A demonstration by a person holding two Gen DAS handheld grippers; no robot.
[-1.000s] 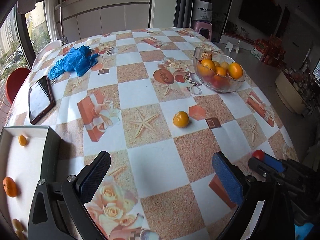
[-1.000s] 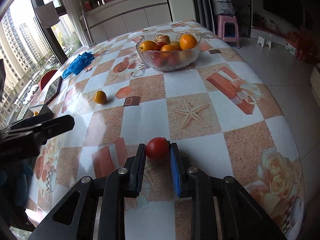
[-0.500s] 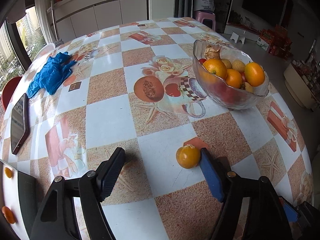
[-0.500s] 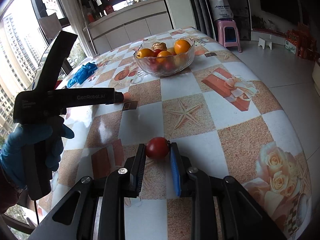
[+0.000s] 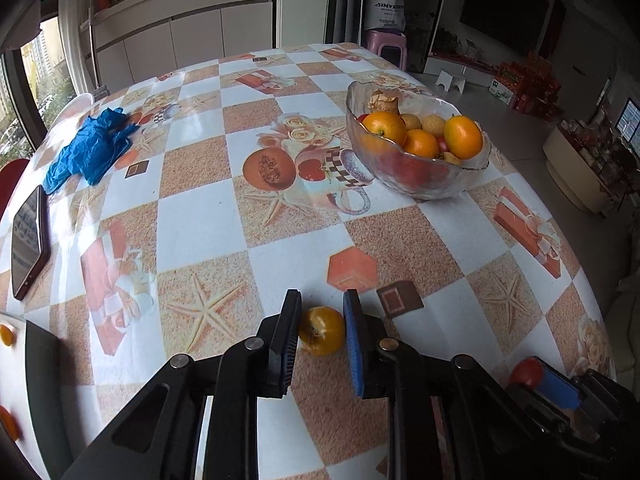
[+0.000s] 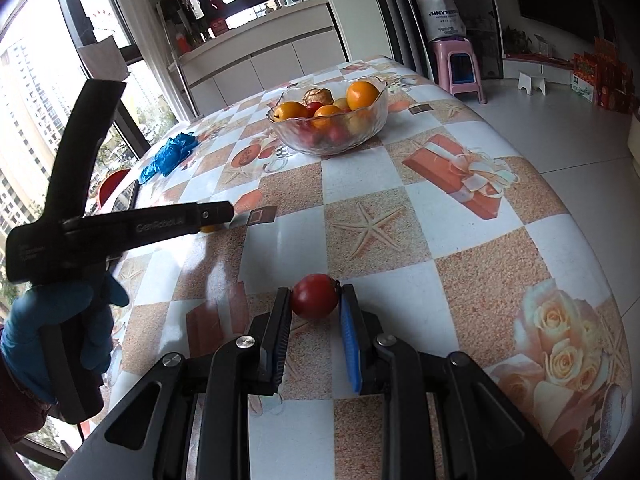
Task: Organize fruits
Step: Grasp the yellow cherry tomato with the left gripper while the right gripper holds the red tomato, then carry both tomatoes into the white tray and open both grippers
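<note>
A small orange fruit lies on the patterned tablecloth, and my left gripper is shut on it, both pads touching its sides. My right gripper is shut on a red tomato, held just above the table near its front edge; the tomato also shows in the left wrist view. A glass bowl heaped with oranges and other fruit stands at the far right; it also shows in the right wrist view. In the right wrist view the left gripper's finger hides most of the orange fruit.
A blue glove lies at the far left, a phone nearer along the left edge. A white tray with small orange pieces sits at the near left corner. The table's round edge drops off on the right.
My left gripper has moved forward to the loose orange fruit and closed from wide open onto it. The right gripper has stayed shut on the tomato.
</note>
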